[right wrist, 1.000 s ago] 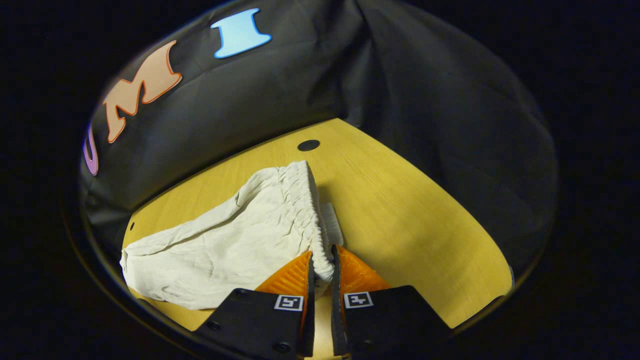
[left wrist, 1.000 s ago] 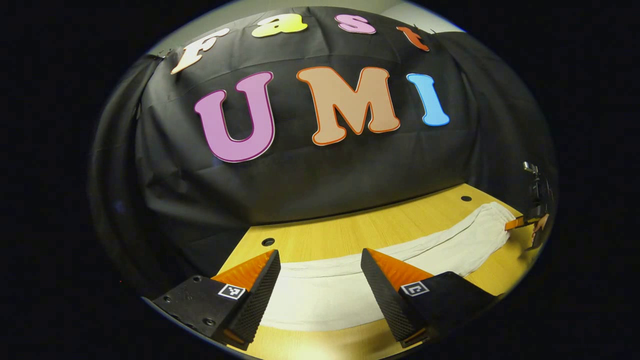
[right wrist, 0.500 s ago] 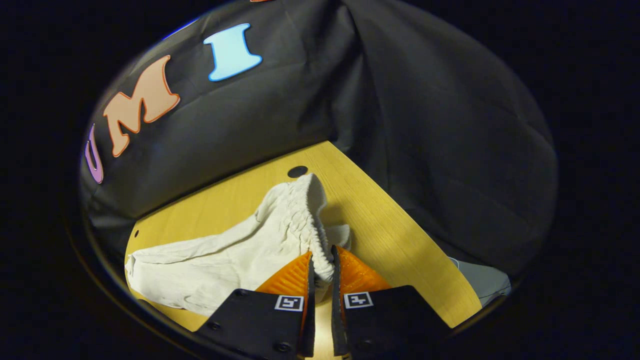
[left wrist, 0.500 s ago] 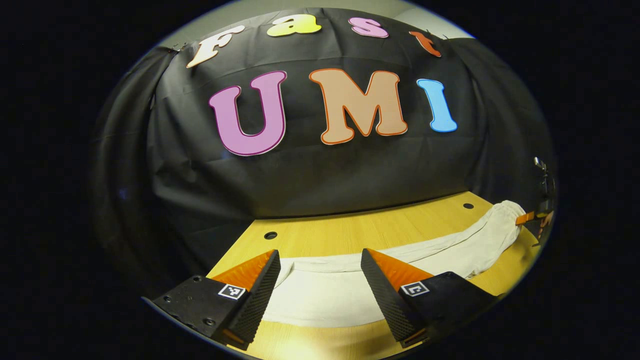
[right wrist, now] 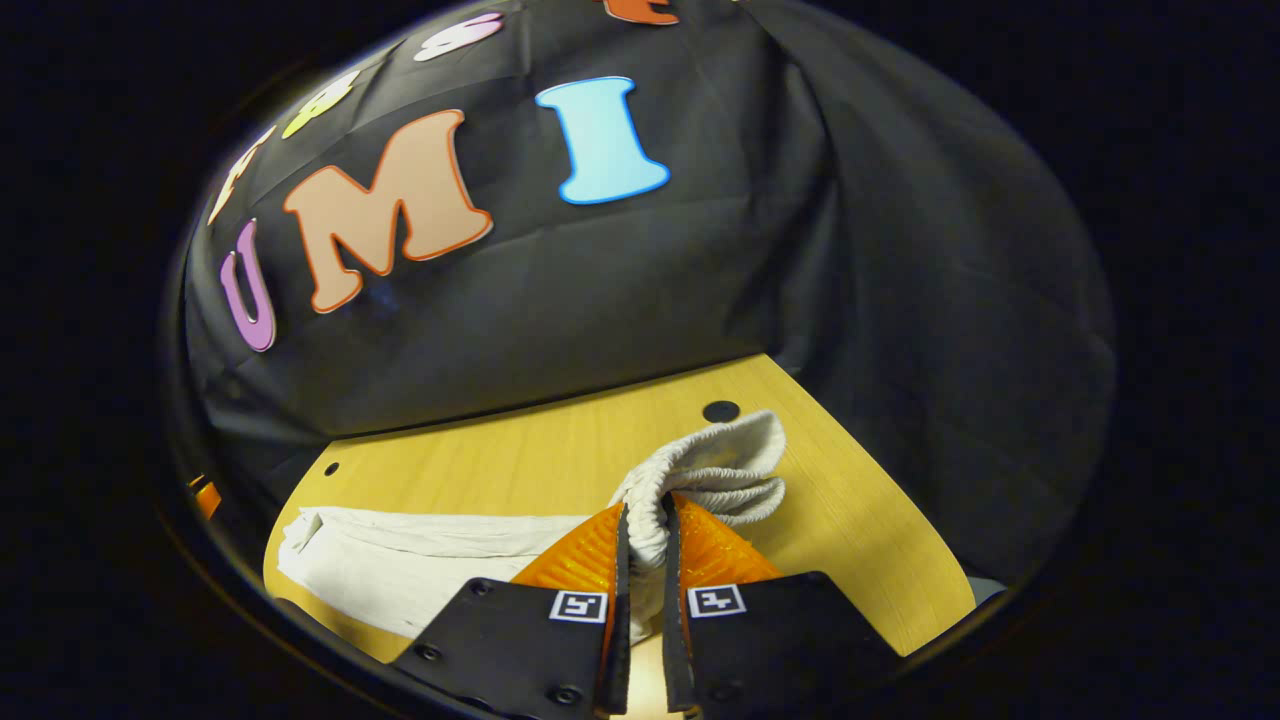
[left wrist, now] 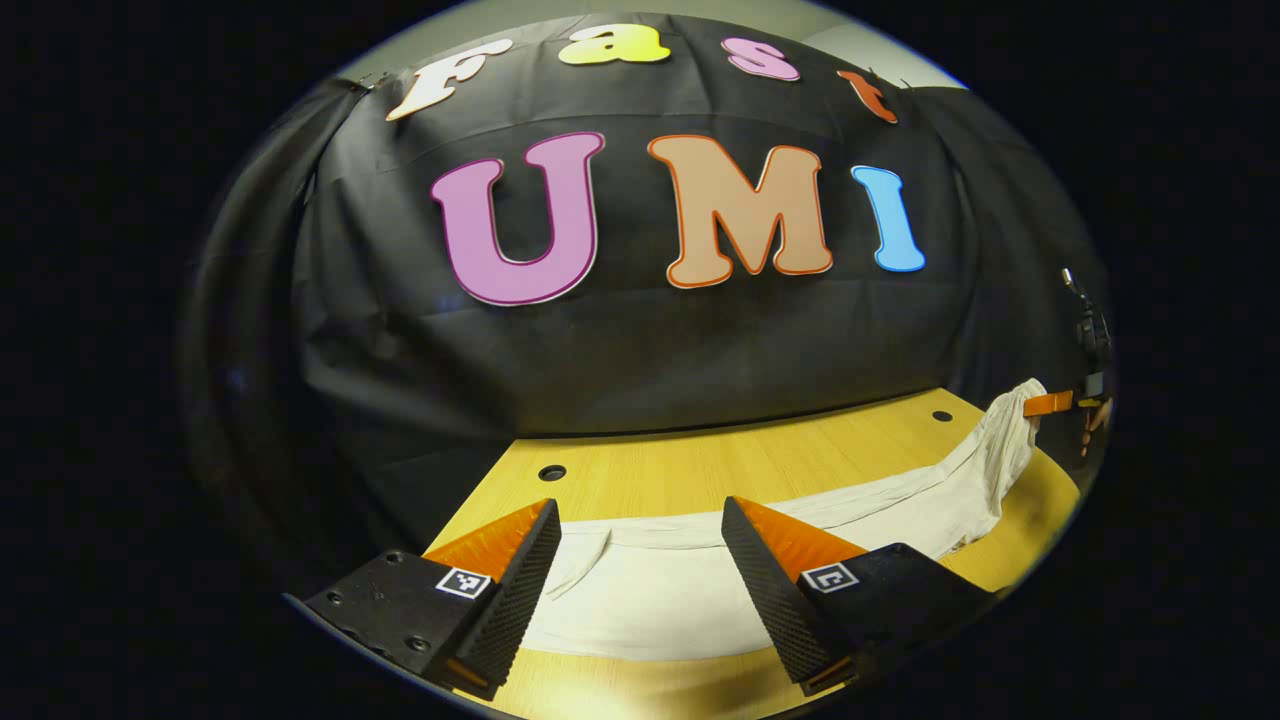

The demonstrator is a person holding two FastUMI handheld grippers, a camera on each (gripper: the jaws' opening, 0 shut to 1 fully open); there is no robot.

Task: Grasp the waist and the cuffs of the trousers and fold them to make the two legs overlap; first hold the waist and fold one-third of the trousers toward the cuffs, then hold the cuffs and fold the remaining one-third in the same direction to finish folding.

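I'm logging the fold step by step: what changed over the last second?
The right gripper, shut on the waist, has lifted it off the table; the waistband now bunches above the fingers, and in the left gripper view that end hangs raised. The left gripper stays open over the flat trousers, gripping nothing.

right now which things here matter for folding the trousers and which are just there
Part of the job:
- trousers
- their waistband, pinched in the right gripper
- left gripper, open over the cuff end

Just there:
- table
- holes in the tabletop
- black cloth wall
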